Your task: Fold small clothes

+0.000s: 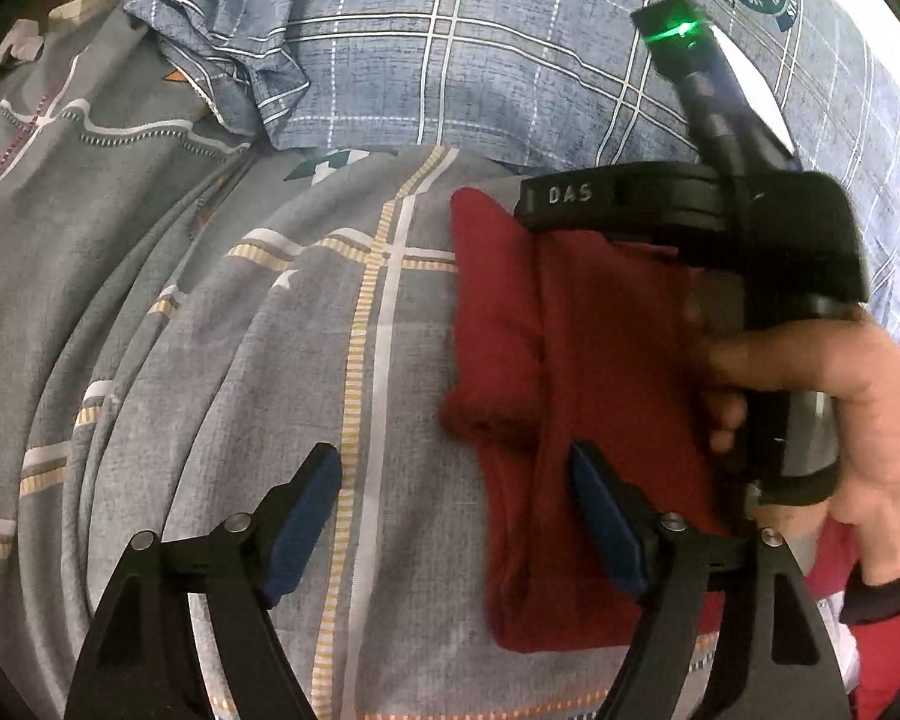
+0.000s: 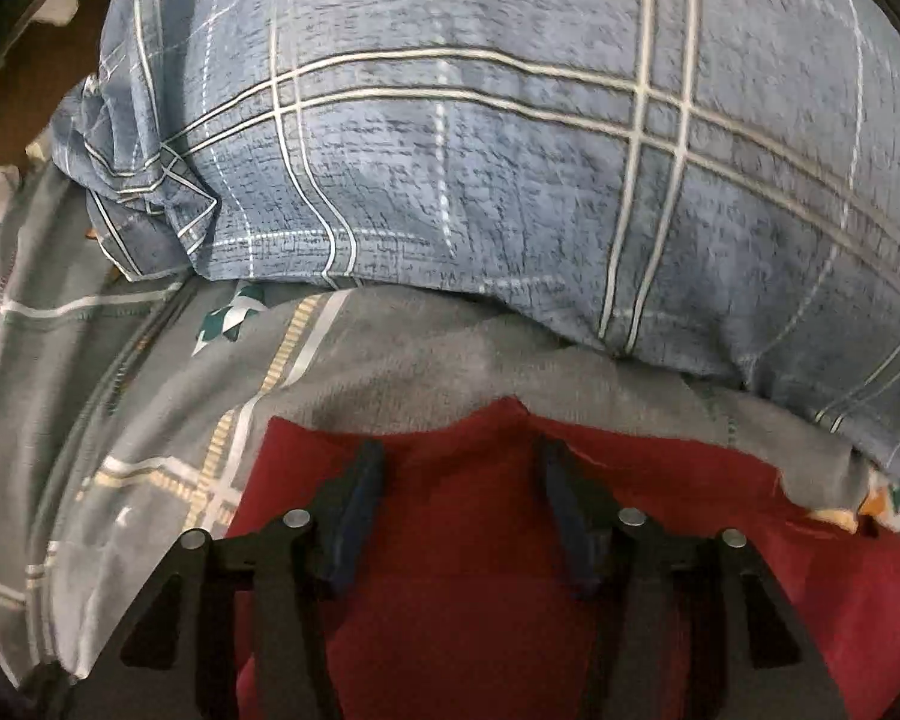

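Lying on grey checked bedsheet, red garment

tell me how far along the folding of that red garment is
Done: the red garment lies on the grey bedsheet with a lengthwise fold already along its left edge. In hand: nothing is gripped; the left gripper stands open at that edge, the right gripper open above the cloth. Left: at least one more fold, it seems, since red cloth spreads wide in the right wrist view.
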